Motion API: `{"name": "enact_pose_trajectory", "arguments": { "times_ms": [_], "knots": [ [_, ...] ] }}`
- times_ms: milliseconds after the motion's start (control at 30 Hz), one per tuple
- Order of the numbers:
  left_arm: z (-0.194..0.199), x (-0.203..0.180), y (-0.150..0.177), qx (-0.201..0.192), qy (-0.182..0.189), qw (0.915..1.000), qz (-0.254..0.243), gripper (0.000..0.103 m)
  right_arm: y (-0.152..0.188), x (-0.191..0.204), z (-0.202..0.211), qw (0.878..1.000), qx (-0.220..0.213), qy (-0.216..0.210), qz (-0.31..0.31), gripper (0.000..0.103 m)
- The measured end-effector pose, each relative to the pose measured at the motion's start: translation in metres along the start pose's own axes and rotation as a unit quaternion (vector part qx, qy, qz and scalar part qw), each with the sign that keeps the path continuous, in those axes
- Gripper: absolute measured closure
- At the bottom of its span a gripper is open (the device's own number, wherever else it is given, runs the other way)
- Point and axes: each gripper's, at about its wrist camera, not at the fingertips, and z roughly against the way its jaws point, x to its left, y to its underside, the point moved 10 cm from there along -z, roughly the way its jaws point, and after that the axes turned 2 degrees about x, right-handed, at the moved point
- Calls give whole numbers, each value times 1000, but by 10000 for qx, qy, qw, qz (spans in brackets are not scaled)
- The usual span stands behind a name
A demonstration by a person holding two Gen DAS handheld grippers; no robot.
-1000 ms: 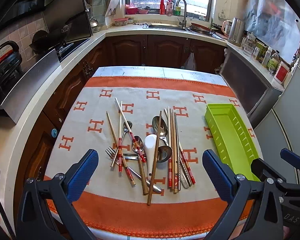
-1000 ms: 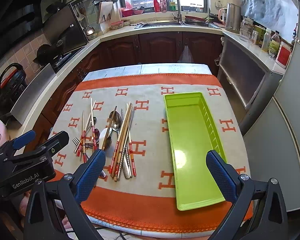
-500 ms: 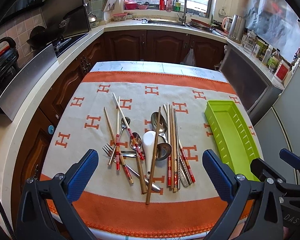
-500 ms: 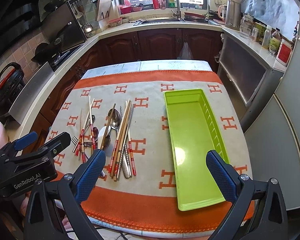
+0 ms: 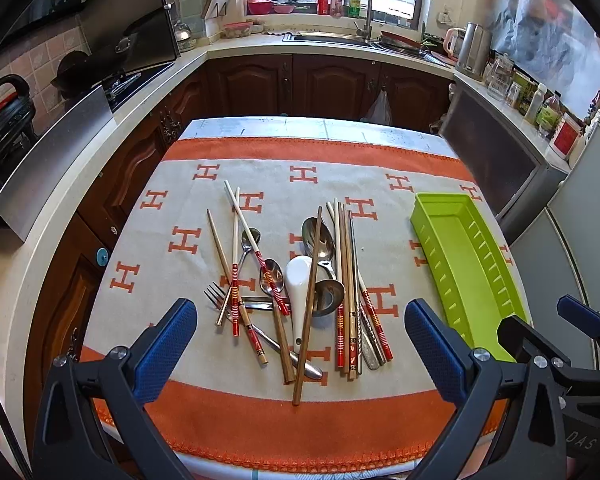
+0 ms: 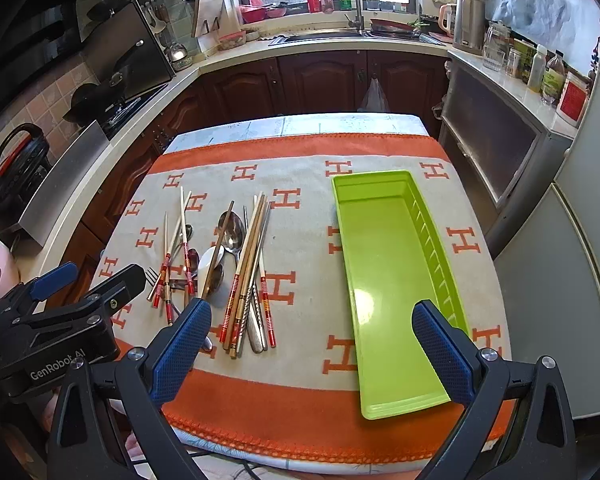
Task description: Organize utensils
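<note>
**Utensil pile and green tray on a patterned cloth, both tongs spread wide above the near edge**

A loose pile of utensils (image 5: 300, 292) lies on the cloth, to the left of a lime-green tray (image 6: 392, 280) and apart from it. Compared with a second ago, the pile and tray lie just as they did; only the cameras have shifted a little, so the far kitchen sits slightly lower in view.

The pile holds wooden chopsticks (image 5: 346, 280), several with red-banded ends, crossed over steel spoons (image 5: 318, 236), a white ceramic spoon (image 5: 298, 280) and a fork (image 5: 218, 296) at the side farthest from the tray. Most pieces point away from the viewer; one brown chopstick (image 5: 308, 312) slants across the white spoon.

The tray is long, shallow and holds nothing, with ribbed slots along its far wall.

The left tongs (image 5: 300, 352) hover over the pile, released and holding nothing. The right tongs (image 6: 310, 344) hover between pile and tray, also released.

The surface (image 6: 340, 124) carries a beige cloth (image 6: 300, 216) with orange H marks and orange borders.
</note>
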Motion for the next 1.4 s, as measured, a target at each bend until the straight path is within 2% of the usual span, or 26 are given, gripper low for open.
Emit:
{"name": "enact_pose_trajectory", "arguments": {
  "times_ms": [967, 1033, 1167, 1233, 1400],
  "knots": [
    [-7, 7, 4, 95, -41, 9999, 8, 1, 3, 9, -10, 9999, 144, -79, 4, 3],
    [-8, 10, 1, 72, -106, 9999, 45, 1, -1, 7, -12, 9998, 168, -103, -4, 5],
    [-10, 18, -10, -37, 6, 9998, 181, 1, -10, 5, -18, 9997, 213, -76, 10, 9],
    [-8, 20, -20, -219, 54, 9997, 103, 1, -17, 5, -22, 9997, 234, -79, 29, 14],
    [-8, 34, -50, -412, -219, 9988, -126, 1, -40, 7, -38, 9990, 399, -174, 95, 24]
  ]
}}
